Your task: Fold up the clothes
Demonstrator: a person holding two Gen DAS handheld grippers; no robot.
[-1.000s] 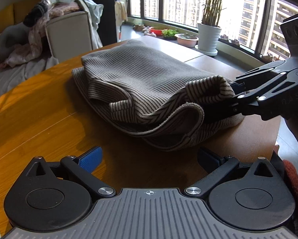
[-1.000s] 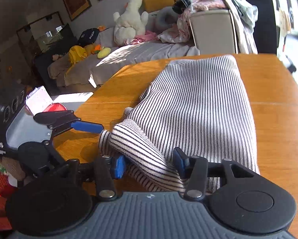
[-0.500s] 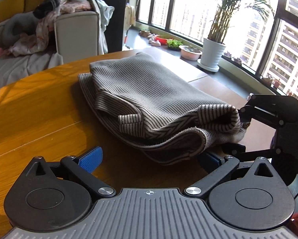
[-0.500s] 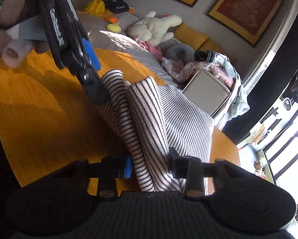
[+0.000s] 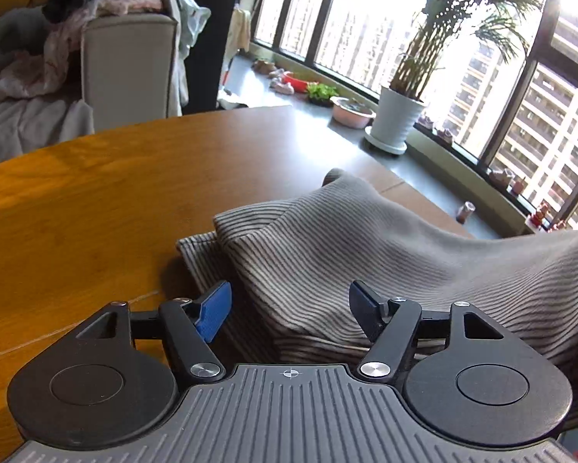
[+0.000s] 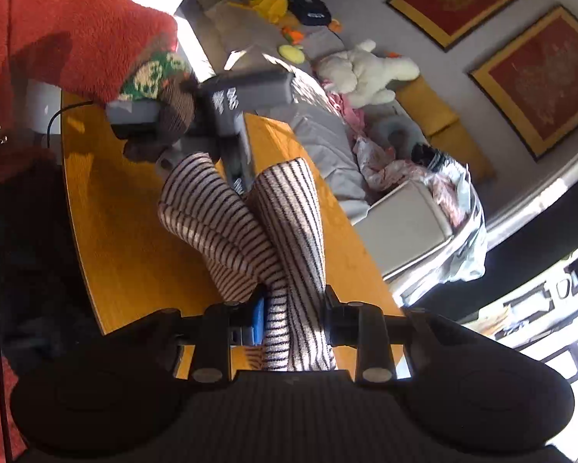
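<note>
A striped knit garment lies partly on the wooden table and rises off to the right. My left gripper has its blue-padded jaws apart around a folded edge of the garment, which sits between them. My right gripper is shut on the striped garment and holds it lifted above the table. The left gripper's body shows at the far end of the cloth in the right wrist view.
A potted plant and bowls stand on the window sill behind the table. A sofa with piled clothes is at the far left. A plush toy lies on the sofa. A red sleeve holds the left gripper.
My left gripper has moved in over the garment's edge and its jaws now straddle the cloth. My right gripper has lifted and tilted with the cloth in it, pulling the garment up.
</note>
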